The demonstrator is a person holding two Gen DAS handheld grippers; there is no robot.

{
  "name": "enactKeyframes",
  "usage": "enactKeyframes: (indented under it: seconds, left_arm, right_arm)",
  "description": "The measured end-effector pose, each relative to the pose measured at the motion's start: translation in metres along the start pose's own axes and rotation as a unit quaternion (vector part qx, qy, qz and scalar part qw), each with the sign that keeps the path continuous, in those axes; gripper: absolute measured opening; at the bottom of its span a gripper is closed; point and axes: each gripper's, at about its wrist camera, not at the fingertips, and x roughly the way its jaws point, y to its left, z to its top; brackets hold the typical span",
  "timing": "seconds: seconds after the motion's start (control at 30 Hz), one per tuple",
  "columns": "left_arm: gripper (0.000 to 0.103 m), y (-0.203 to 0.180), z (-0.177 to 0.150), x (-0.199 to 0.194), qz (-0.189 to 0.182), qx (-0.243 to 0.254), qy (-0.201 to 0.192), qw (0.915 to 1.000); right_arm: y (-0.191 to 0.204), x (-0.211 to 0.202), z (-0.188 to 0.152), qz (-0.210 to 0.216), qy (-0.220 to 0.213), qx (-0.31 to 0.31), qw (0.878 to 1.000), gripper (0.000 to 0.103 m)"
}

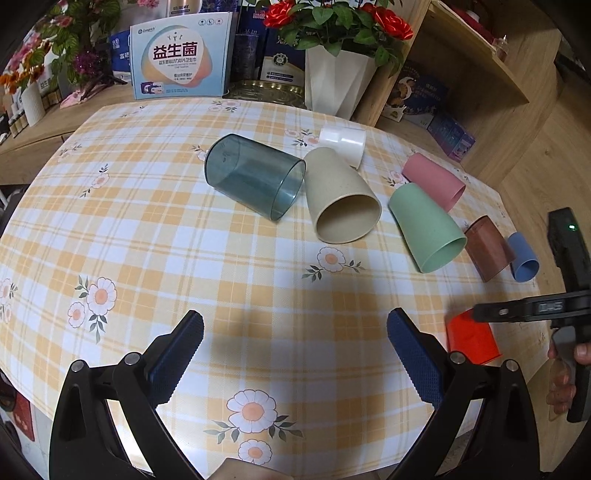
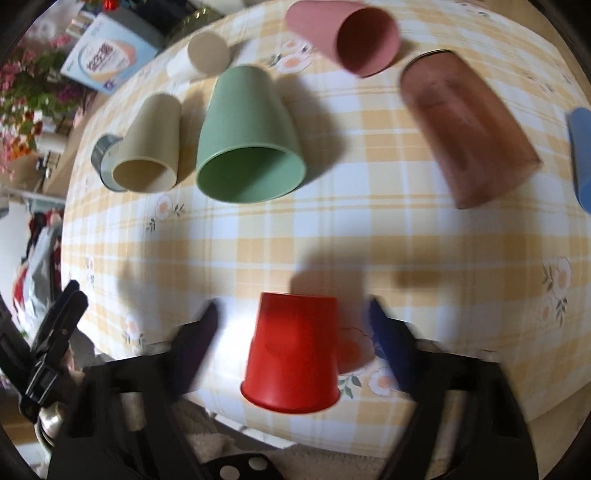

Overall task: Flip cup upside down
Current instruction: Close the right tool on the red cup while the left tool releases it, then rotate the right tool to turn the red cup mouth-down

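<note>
- Surface w/ yellow-white check cloth & daisy print fills both views; cups are scattered over its far half.
- Left gripper: fingers spread wide, blue pads apart, nothing btwn them; it hangs over bare cloth at 6 o'clock of the left wrist view.
- Right gripper: fingers spread, blurred; the red cup sits in the gap btwn them w/ cloth showing either side, so not pinched.
- Smoky blue-grey tumbler lies on its side, mouth toward 4 o'clock, rim just beside the beige cup.
- Beige cup on its side, mouth facing the camera, near centre of the left wrist view.
- Green cup on its side, mouth toward 6 o'clock in the right wrist view, just beside the beige one.
- Brown translucent cup on its side at 2 o'clock, blurred.
- Pink cup on its side at 12 o'clock, mouth facing the camera.
- Red cup: the task's thing, stands upside down near the surface's near edge, base up, wide rim down, at 6 o'clock of the right wrist view; in the left wrist view it shows at 4 o'clock, partly behind the right gripper.
- White cup on its side behind the beige one, 12 o'clock.
- Small blue cup on its side at 3 o'clock, touching the brown one.
</note>
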Motion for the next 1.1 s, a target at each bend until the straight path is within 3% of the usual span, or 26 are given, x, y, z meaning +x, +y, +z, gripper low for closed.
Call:
enactKeyframes:
  seconds: [0.57, 0.67, 0.83, 0.9, 1.1]
  left_arm:
    - [0.097, 0.003, -0.003, 0.001, -0.007, -0.009, 0.009, 0.9999]
    - [0.097, 0.002, -0.004, 0.001, -0.007, -0.010, 0.010, 0.9999]
    - [0.097, 0.003, -0.005, 0.003, -0.008, -0.014, 0.015, 0.9998]
    - [0.097, 0.004, -0.006, 0.003, -0.008, -0.017, 0.015, 0.9997]
    - [0.097, 0.004, -0.007, 0.004, -0.008, -0.017, 0.017, 0.9997]
  right_arm:
    - [0.002, 0.027, 0.010, -0.028, 0.045, 0.012, 0.998, 0.067]
    - [0.000, 0.028, 0.013, -0.020, 0.050, 0.021, 0.998, 0.061]
    - [0.001, 0.031, 0.012, -0.015, 0.060, 0.018, 0.998, 0.059]
    - [0.001, 0.031, 0.011, -0.012, 0.061, 0.015, 0.998, 0.050]
    - [-0.004, 0.026, 0.005, 0.005, 0.050, 0.011, 0.999, 0.050]
